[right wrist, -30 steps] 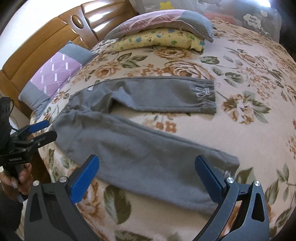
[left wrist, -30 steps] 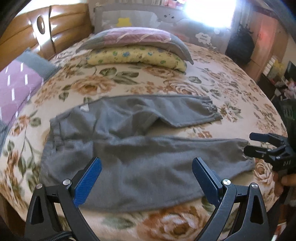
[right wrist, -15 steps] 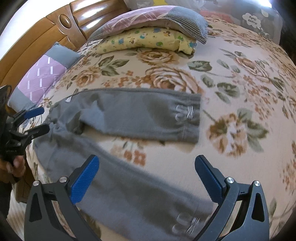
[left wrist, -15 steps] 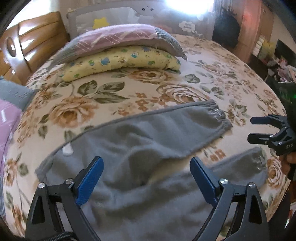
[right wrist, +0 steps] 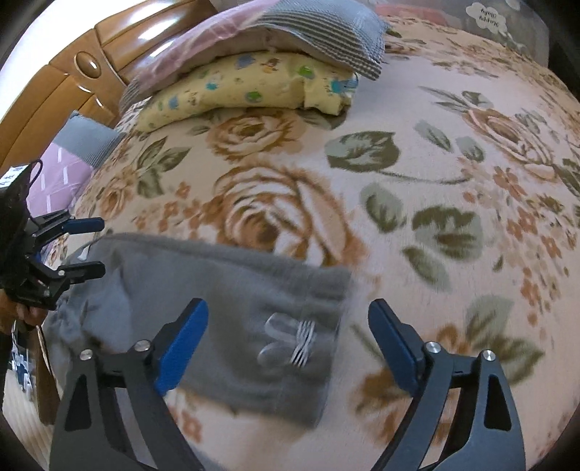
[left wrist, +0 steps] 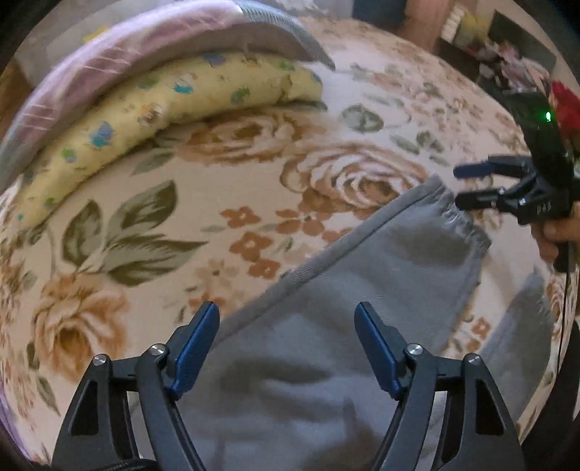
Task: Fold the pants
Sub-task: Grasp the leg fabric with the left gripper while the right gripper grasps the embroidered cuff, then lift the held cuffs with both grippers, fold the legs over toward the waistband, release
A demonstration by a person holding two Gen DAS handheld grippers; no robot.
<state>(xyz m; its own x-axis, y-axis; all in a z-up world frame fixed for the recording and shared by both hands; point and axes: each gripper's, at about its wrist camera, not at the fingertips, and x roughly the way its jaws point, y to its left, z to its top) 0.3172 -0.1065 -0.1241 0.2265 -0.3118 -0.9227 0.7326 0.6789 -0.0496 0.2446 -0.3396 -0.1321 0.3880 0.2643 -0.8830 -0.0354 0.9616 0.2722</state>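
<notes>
Grey pants [left wrist: 362, 290] lie flat on the floral bedspread [left wrist: 253, 174]. My left gripper [left wrist: 286, 319] is open and empty, low over the far leg near its upper edge. My right gripper [right wrist: 286, 319] is open and empty, over that leg's cuff [right wrist: 290, 340], which bears a small bow. The right gripper also shows in the left wrist view [left wrist: 471, 184], just beyond the cuff. The left gripper shows in the right wrist view [right wrist: 87, 246], at the waist end. The near leg [left wrist: 522, 337] shows only partly.
A yellow patterned pillow [right wrist: 253, 90] with a pink and grey pillow [right wrist: 275, 32] on top lies further up the bed. A wooden headboard [right wrist: 72, 79] and a purple pillow [right wrist: 58, 174] stand at the left. Clutter [left wrist: 507, 54] sits beyond the bed's right edge.
Both grippers have moved forward and down over the far leg, the left toward its upper edge, the right onto the cuff. Both stay open. The pants have not moved.
</notes>
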